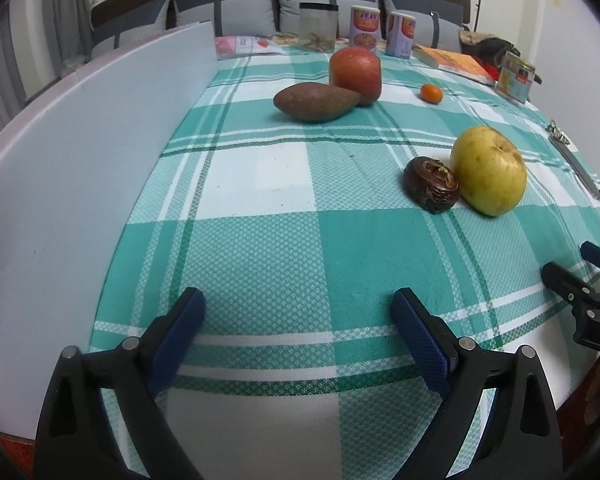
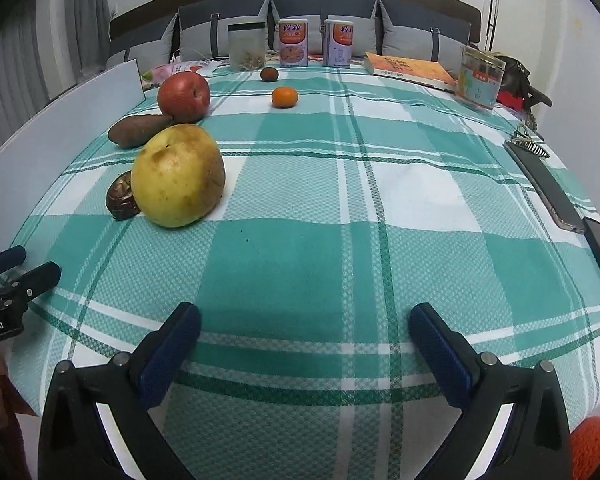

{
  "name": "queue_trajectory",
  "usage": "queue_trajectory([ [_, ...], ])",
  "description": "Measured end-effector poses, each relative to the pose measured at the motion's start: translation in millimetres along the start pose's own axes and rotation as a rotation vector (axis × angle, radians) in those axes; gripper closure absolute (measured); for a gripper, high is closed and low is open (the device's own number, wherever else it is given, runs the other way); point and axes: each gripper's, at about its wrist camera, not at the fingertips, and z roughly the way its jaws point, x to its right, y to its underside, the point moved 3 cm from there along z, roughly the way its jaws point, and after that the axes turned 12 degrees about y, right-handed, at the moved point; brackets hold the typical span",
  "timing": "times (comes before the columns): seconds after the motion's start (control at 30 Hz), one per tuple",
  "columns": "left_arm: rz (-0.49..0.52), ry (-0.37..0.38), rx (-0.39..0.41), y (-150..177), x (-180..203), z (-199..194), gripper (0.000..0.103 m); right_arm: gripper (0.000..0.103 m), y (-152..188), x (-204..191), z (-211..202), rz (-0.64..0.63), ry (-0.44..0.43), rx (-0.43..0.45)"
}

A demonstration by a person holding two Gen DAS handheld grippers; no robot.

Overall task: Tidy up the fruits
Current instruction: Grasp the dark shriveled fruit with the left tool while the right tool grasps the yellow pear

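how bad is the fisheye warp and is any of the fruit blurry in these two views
Left wrist: heavy barrel warp with dark corners, tablecloth stripes bow; yellow pear and red apple sharp. Right wrist: same warp, the pear looms large and sharp; soft even light, faint shadows, no glare.

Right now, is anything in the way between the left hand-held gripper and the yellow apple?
No. Only bare checked tablecloth lies between the open left hand-held gripper and the yellow apple. A brown water chestnut touches its left side.
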Motion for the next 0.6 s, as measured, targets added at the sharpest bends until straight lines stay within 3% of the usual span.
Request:
queue_trajectory([
  [0.13, 0.004, 0.006, -0.008, -0.7, 0.2, 0.9, 0.008, 0.000, 0.7, -0.6, -0.6, 0.006, 0.007, 0.010],
  [0.23, 0.012, 0.053, -0.049, -6.1, 1.4, 0.6, 0.009, 0.000, 0.7, -0.5, -1.0, 0.008, 0.008, 0.012],
  [0.3, 0.066, 0.180, -0.047, -16.8, 14.7, 0.5, 0.010, 0.000, 0.8, -0.4, -1.0, 0.009, 0.008, 0.013],
  [0.43, 0.189, 0.291, -0.080, -39.7, 42.2, 16.5, 0.010, 0.000, 0.4, -0.4, -1.0, 0.009, 0.008, 0.013],
  [0.6, 0.291, 0.296, -0.088, -60.2, 60.8, 39.9, 0.011, 0.000, 0.5, -0.3, -1.3, 0.005, 0.003, 0.011],
])
